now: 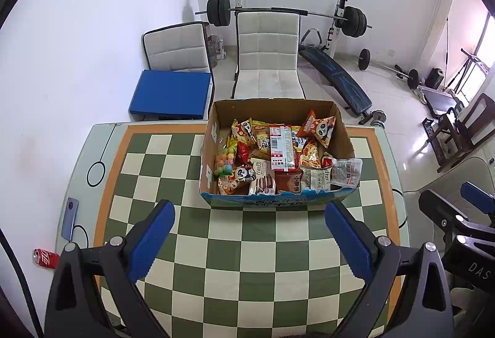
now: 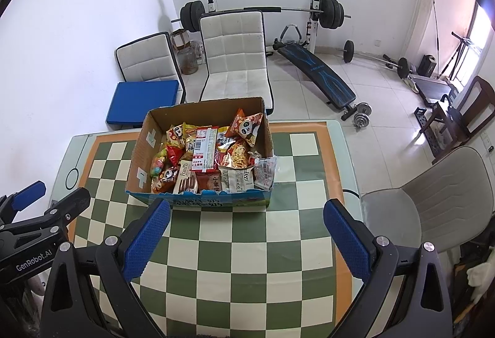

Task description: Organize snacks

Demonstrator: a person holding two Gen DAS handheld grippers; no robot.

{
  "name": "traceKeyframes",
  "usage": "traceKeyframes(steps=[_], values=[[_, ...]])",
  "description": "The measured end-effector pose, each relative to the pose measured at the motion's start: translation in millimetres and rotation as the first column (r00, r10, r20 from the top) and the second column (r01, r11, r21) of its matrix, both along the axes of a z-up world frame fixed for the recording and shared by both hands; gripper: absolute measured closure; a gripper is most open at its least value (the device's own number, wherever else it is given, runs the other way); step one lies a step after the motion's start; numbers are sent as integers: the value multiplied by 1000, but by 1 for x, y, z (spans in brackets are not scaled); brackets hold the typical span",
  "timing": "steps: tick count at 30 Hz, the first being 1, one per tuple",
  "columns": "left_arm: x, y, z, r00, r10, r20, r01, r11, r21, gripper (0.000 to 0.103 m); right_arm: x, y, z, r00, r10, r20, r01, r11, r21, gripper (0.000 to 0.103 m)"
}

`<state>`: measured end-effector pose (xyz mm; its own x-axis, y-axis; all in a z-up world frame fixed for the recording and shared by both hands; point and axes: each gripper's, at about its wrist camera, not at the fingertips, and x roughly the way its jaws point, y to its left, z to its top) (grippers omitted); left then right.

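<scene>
Centre of frame: a cardboard box (image 1: 278, 152) heaped with snack packets (image 1: 280, 152) stands on the checkered tabletop (image 1: 235, 248), toward its far edge.
Box in the right wrist view: same carton (image 2: 201, 152), left of centre, its printed blue front wall facing the cameras.
Packets: panda-print bags (image 1: 323, 129), a red-and-white barcode pack lying on top, a bag of coloured balls (image 1: 225, 163) against the left wall.
Left tongs (image 1: 247, 240): blue pads wide apart, nothing between them, lower frame, hanging above the tabletop short of the box.
Right tongs (image 2: 246, 240): likewise spread, gripping nothing, near the box front.
Left edge of the tabletop: a phone (image 1: 69, 217) lying flat.
Lower left, on the floor: a red soda can (image 1: 45, 257) on its side.
Upper frame: two white padded chairs (image 1: 267, 56), a blue cushion (image 1: 170, 95), a barbell rack (image 1: 287, 13) by the wall.
</scene>
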<state>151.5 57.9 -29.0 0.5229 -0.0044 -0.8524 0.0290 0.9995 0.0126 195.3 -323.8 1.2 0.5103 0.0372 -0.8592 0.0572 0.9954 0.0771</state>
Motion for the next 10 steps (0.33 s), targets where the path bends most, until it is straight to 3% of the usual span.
traceKeyframes(steps=[10], values=[[-1, -2, 4, 1000, 3, 2, -3, 1000, 6, 3, -4, 4, 4, 1000, -3, 1, 3, 1000, 2, 2]])
